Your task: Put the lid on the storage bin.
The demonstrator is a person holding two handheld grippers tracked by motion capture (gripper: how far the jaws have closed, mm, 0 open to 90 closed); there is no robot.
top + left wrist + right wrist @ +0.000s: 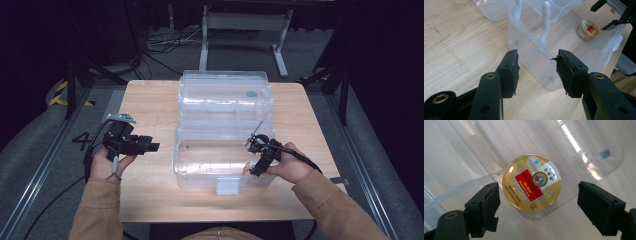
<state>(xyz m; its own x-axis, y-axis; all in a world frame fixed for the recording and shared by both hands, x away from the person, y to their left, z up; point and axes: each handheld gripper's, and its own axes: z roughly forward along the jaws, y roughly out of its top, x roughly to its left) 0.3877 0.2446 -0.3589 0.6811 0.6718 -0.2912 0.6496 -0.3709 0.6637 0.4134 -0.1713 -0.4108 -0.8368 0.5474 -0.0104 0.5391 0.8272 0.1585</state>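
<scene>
A clear plastic box (200, 165) with its lid (226, 95) folded back stands mid-table. A small round tin (531, 182) with a gold and red label lies on the box floor, near its right front corner (247, 168) (588, 29). My right gripper (537, 202) hangs open just above the tin, its jaws on either side and apart from it; in the high view my right gripper (260, 159) is over the box's right end. My left gripper (150, 146) is open and empty, held left of the box, its jaws (537, 70) facing the box's near wall.
The box sits on a light wooden table (150, 100). A white latch (227, 185) is at the box's front. Bare tabletop lies left and right of the box. Beyond the table are cables and a grey frame (245, 22) on the floor.
</scene>
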